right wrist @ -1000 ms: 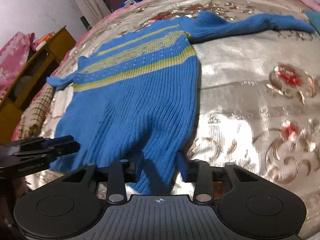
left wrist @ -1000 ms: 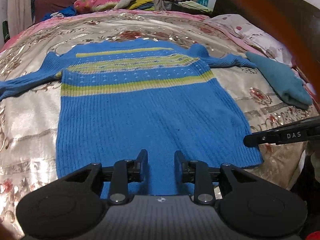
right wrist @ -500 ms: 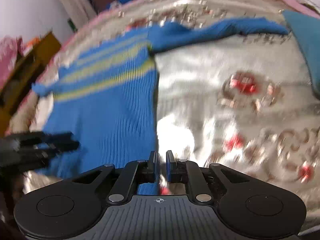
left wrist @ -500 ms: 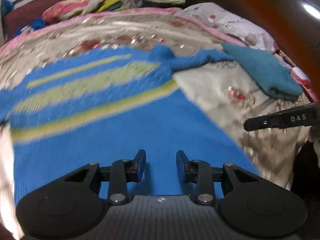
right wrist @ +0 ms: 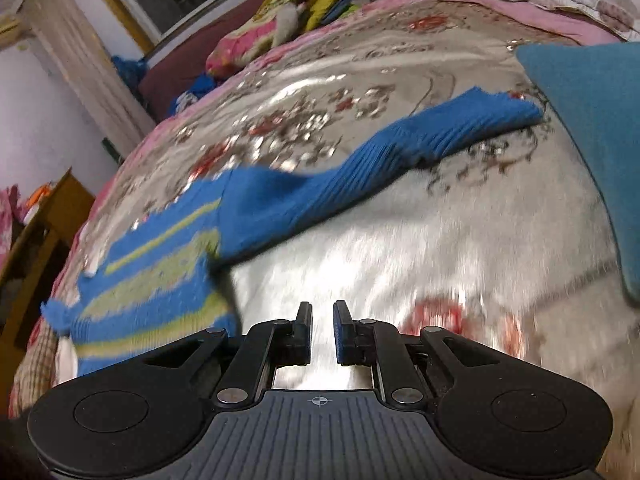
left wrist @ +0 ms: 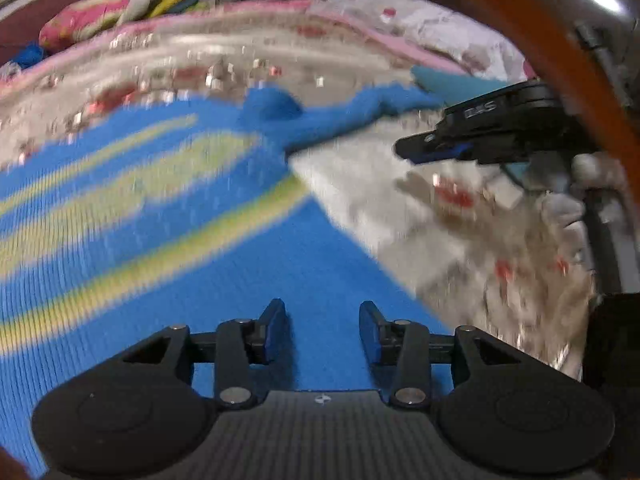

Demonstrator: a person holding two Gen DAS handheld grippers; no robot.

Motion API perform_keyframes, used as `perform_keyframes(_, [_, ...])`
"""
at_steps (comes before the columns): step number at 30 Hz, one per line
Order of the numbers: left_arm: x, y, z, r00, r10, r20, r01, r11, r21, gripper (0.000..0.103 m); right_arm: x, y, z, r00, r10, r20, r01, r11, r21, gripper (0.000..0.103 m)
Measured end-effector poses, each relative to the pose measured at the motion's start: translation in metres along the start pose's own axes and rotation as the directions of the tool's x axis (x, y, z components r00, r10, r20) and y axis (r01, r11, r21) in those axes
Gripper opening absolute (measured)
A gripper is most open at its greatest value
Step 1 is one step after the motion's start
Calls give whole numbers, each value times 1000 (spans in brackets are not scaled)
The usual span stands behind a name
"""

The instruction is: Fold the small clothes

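A blue knitted sweater (left wrist: pixel 224 264) with yellow-green stripes lies flat on the bed; it also shows in the right wrist view (right wrist: pixel 160 280). Its right sleeve (right wrist: pixel 400 160) stretches out toward a folded teal garment (right wrist: pixel 592 120). My left gripper (left wrist: pixel 323 330) is open and empty, low over the sweater's body near its right side. My right gripper (right wrist: pixel 322 332) has its jaws nearly closed with a narrow gap and nothing between them, over bare bedspread right of the sweater. The right gripper also shows from the side in the left wrist view (left wrist: pixel 424 148).
The shiny floral bedspread (right wrist: pixel 440 248) covers the bed. Pillows and piled clothes (right wrist: pixel 272 36) lie at the far end. A wooden cabinet (right wrist: pixel 36 240) stands left of the bed. A dark wooden frame (left wrist: pixel 520 24) curves at the right.
The right gripper let go of the sweater's hem corner, closed its jaws and moved forward toward the right sleeve. The left gripper moved forward and right over the sweater, still open.
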State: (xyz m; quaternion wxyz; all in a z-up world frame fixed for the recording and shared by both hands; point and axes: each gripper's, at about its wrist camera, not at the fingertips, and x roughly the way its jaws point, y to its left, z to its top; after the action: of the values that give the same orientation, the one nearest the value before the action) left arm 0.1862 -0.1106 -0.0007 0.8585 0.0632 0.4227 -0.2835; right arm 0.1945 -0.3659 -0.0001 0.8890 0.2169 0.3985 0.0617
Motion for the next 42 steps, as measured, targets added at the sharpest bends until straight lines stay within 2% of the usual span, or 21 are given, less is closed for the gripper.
perform_keyframes(3, [10,5,29,995,62,73,-64,998,19,46,12,-4,20,1000,6,28,-8,999,45,27])
perform_keyframes(7, [34,26,66,990,58,128,-48,996,-79,46,23,-14,49,996,-29,82,21,996,86,33])
perform_keyframes(9, [49,24,83,986,55,156,-43,996,-81,46,27,-20,60,994,-43,102,33,994,102,34])
perform_keyframes(12, [72,16,96,989,14,149,-3,997,-75,46,32,-31,71,988,-87,126,70,988,135,35])
perform_keyframes(15, [96,-6,101,993,-31,112,31,999,7,46,37,-51,75,984,-125,128,99,976,192,36])
perform_keyframes(18, [115,-23,107,995,-35,89,30,998,59,47,38,-68,78,983,-132,126,98,965,245,38])
perform_keyframes(24, [127,-27,126,992,-48,114,47,999,7,48,28,-80,84,978,-123,168,72,958,279,43])
perform_keyframes(27, [139,-35,129,994,-80,78,79,997,10,49,28,-83,87,978,-118,173,64,954,292,43])
perform_keyframes(30, [133,-55,121,985,-160,71,153,984,96,51,29,-85,88,979,-110,173,56,955,292,44])
perform_keyframes(34, [130,-80,105,987,-140,74,118,962,244,59,27,-87,89,977,-109,183,52,955,293,50])
perform_keyframes(39, [128,-86,104,988,-131,83,106,959,262,60,29,-83,92,980,-100,175,47,958,281,53])
perform_keyframes(42, [128,-91,102,989,-121,89,92,956,279,60,36,-73,96,980,-130,153,94,970,223,55])
